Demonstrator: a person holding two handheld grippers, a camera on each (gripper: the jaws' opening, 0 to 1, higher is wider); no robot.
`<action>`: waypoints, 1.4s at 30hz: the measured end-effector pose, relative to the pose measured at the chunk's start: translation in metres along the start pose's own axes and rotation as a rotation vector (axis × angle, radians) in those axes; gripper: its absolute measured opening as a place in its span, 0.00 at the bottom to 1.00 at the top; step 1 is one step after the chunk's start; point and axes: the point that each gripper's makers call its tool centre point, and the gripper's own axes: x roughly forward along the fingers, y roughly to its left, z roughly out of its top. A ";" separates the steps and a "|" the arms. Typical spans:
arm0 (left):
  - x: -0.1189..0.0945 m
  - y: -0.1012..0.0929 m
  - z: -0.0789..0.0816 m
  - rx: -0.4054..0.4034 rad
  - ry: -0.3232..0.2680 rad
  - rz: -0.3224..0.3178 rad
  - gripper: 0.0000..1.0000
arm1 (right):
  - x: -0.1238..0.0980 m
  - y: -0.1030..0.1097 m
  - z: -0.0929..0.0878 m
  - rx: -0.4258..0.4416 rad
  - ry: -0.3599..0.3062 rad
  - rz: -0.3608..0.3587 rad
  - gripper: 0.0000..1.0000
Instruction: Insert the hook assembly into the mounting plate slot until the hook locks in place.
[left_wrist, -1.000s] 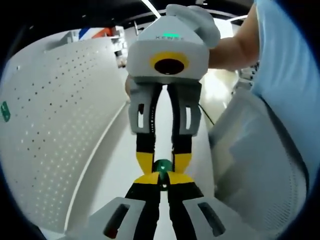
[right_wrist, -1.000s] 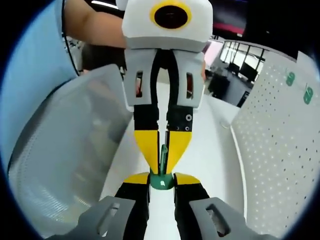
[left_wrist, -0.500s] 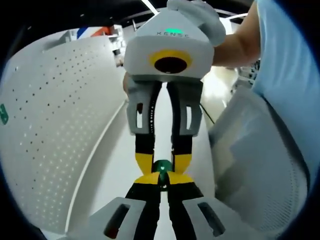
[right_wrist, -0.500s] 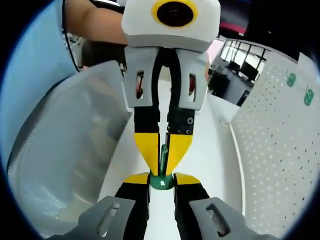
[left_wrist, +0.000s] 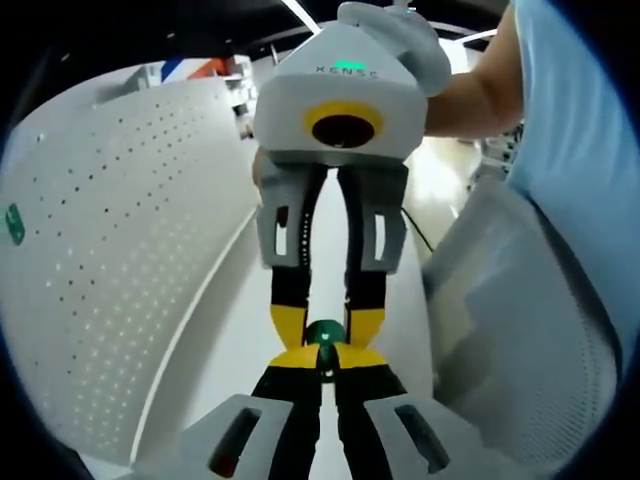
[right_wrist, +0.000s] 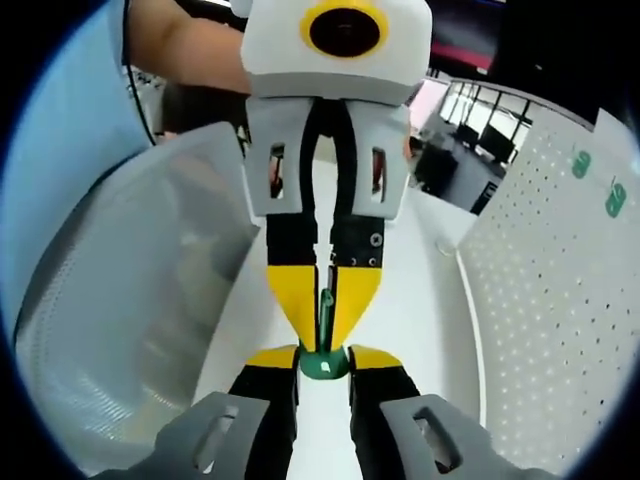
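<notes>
Green hook assembly (right_wrist: 325, 345) lengthwise between grippers; right gripper (right_wrist: 324, 368) and left gripper (left_wrist: 327, 362) both pinching it.

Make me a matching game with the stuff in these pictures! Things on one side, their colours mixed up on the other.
Things:
1. small hook part
2. pegboard
3. person's sleeve
4. fingertips of the left gripper

Colours:
A. light blue
B. yellow
C. green
D. white with little holes

Pairs: 1-C, 2-D, 3-A, 4-B
</notes>
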 end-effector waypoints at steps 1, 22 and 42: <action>0.000 0.000 0.000 -0.001 -0.003 0.002 0.03 | 0.000 0.000 0.000 -0.001 -0.001 -0.002 0.17; -0.002 0.004 -0.001 0.003 -0.008 0.013 0.03 | -0.005 -0.003 0.002 0.017 -0.002 -0.008 0.16; -0.005 0.006 0.000 -0.003 -0.021 0.027 0.03 | -0.008 -0.006 0.007 0.008 0.011 -0.023 0.16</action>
